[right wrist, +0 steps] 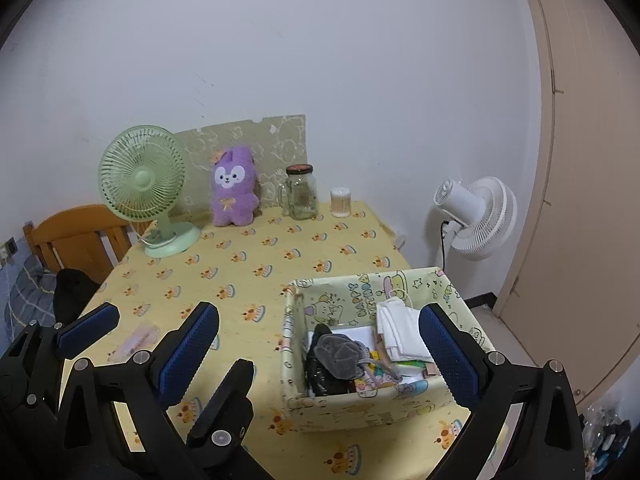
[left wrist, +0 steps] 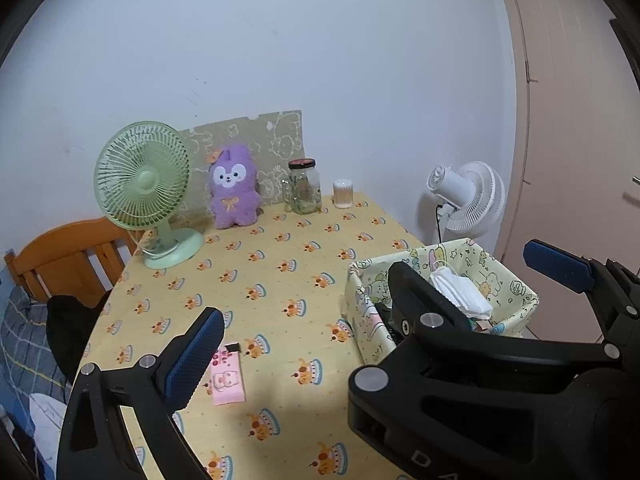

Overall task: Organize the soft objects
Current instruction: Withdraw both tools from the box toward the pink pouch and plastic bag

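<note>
Trouble could come if the open, empty right hand-held gripper (right wrist: 320,344) bumps the full cloth basket (right wrist: 294,364) off the worktop (right wrist: 248,276) edge.

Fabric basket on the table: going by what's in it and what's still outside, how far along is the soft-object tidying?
Looks done: the fabric basket already holds folded white cloths and a grey pouch. In hand: nothing; the right gripper and left gripper are both open and empty. Possibly left: the purple plush by the wall and the pink packet on the tablecloth.
</note>
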The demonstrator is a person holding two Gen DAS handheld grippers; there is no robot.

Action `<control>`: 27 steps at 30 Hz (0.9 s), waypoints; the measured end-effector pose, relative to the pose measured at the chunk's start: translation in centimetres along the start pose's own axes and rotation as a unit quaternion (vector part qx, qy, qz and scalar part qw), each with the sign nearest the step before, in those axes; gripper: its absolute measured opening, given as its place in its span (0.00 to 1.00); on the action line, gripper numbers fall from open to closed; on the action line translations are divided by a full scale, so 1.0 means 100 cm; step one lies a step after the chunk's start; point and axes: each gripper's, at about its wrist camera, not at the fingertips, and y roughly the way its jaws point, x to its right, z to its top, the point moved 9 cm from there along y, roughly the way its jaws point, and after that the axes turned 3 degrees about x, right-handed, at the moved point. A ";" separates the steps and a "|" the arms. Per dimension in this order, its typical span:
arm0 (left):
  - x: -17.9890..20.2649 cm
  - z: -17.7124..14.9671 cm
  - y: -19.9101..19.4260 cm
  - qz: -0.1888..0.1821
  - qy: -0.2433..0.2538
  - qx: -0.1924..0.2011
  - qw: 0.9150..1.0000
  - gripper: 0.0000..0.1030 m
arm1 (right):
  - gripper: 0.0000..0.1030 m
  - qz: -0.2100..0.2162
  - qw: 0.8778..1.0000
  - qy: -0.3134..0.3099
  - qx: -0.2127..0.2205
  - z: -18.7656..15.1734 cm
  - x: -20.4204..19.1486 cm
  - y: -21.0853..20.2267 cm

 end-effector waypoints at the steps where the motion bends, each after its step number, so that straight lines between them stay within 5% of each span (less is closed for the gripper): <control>1: -0.002 0.001 -0.003 0.001 -0.001 0.002 1.000 0.99 | 0.99 0.001 1.000 -0.001 0.002 0.001 -0.003 -0.003; 27: -0.061 -0.024 -0.001 0.017 -0.012 -0.006 1.000 1.00 | 1.00 0.023 1.000 -0.011 -0.003 -0.016 -0.065 0.006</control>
